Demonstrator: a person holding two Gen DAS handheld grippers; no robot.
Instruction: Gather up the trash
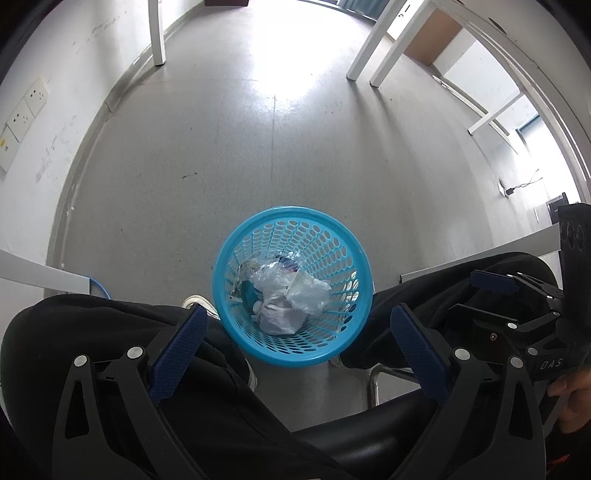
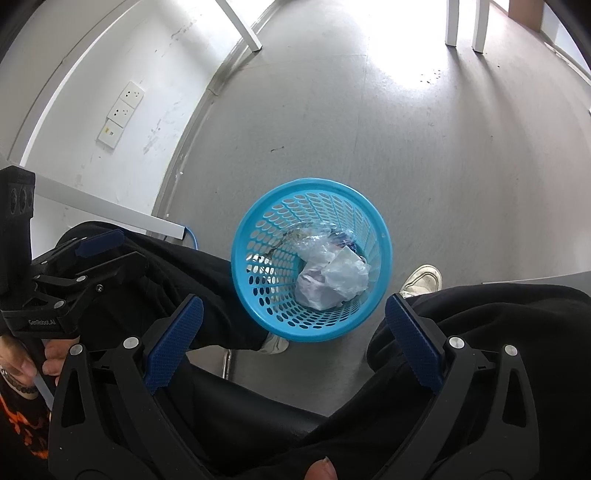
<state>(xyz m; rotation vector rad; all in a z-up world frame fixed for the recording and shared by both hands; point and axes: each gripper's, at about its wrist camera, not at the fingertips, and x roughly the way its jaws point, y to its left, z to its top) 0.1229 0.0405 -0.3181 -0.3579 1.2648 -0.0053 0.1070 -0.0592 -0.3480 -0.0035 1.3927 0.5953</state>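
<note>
A blue perforated plastic wastebasket (image 1: 236, 254) stands on the grey floor between the seated person's legs; it also shows in the right wrist view (image 2: 255, 218). Inside lie crumpled clear plastic and paper trash (image 1: 291, 295) (image 2: 332, 280). My left gripper (image 1: 295, 321) is open and empty, held above the basket's near rim. My right gripper (image 2: 293, 314) is open and empty, also above the near rim. Each gripper appears in the other's view: the right one (image 1: 491, 291) at the right, the left one (image 2: 99, 243) at the left.
The person's black-trousered legs (image 1: 110, 332) and white shoes (image 2: 424, 280) flank the basket. A black chair seat (image 1: 369, 435) is below. White table legs (image 1: 157, 33) stand at the back, a wall with sockets (image 2: 122, 110) at the left, a blue cable (image 2: 192, 236) near it.
</note>
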